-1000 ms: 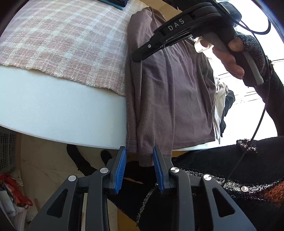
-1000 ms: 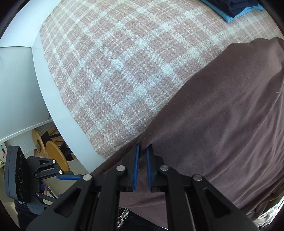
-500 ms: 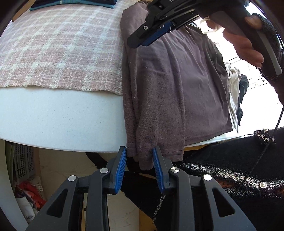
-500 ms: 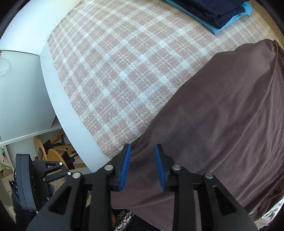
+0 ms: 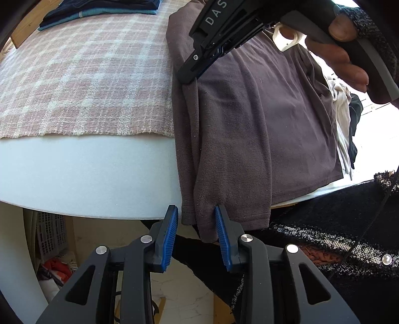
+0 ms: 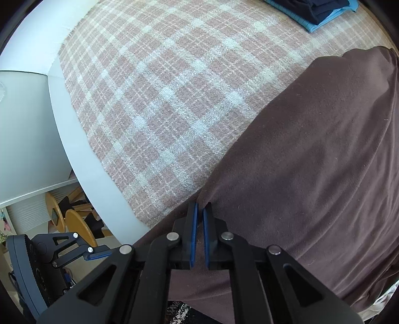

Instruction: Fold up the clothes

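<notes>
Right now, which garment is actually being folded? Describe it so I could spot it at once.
Look at the white table with the pink checked cloth. At the cloth's right edge lies a brown long-sleeved top, its hem hanging over the table's rim. Unlike the dark blue folded pile at the far end, it is spread out and plain brown.

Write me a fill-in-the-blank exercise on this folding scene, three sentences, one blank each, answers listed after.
1. The brown garment lies partly on a pink ____ cloth.
2. The right gripper is shut on the garment's ____ edge.
3. The garment's hem hangs over the table edge between the open pads of the ____ gripper.

Answers: plaid; left; left
</notes>
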{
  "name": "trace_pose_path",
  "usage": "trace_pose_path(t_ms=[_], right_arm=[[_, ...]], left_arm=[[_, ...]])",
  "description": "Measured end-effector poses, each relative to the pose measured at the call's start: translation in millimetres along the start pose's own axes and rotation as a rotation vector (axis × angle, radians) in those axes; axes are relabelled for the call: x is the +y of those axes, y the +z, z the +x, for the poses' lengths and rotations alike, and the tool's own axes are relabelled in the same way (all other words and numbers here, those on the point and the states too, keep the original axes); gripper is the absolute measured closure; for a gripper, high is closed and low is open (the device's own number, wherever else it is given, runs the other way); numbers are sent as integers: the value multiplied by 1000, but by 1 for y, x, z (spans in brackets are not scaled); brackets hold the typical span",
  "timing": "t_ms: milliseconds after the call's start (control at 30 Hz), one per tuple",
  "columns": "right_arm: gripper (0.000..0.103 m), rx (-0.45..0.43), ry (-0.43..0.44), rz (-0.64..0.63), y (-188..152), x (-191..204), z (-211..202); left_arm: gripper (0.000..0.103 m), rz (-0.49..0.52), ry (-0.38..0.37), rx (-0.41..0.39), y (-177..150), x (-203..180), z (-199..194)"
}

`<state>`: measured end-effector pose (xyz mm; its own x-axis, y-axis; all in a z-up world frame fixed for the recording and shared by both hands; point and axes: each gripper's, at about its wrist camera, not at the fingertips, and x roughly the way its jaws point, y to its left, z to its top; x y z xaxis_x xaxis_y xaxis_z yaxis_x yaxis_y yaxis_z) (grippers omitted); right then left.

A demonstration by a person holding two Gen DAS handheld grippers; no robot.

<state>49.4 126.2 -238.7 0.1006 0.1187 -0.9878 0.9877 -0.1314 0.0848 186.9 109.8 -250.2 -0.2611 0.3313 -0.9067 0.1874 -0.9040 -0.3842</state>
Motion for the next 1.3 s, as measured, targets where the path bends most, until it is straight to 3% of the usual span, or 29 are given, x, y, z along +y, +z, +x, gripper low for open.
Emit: trace_pose_path(t_ms=[333, 467, 533, 600, 967, 1033, 1100, 1267, 1300], right_arm=[[100, -56, 203, 114, 7, -35, -39], [100, -55, 292, 191, 19, -86, -40], [100, -62, 363, 218, 21, -128, -61], [100, -95, 389, 214, 17, -142, -75], [100, -36, 251, 235, 43, -184, -53], [95, -19, 246, 198, 42, -180, -60], [77, -16, 224, 161, 39, -175, -70], [74, -3, 184, 57, 42, -161, -88], [74, -4, 182, 50, 49, -162, -96]], left_arm=[[72, 5, 4, 15, -1, -3, 0], [72, -4, 1, 12, -2, -1, -3], [72, -3, 4, 11, -2, 0, -5], [72, 2, 4, 12, -2, 0, -6], [71, -8, 16, 29, 1, 3, -5], [71, -10, 17, 30, 2, 3, -5], [71, -13, 15, 29, 2, 3, -3], [71, -14, 12, 32, 9, 2, -1], [75, -11, 12, 31, 12, 0, 0]])
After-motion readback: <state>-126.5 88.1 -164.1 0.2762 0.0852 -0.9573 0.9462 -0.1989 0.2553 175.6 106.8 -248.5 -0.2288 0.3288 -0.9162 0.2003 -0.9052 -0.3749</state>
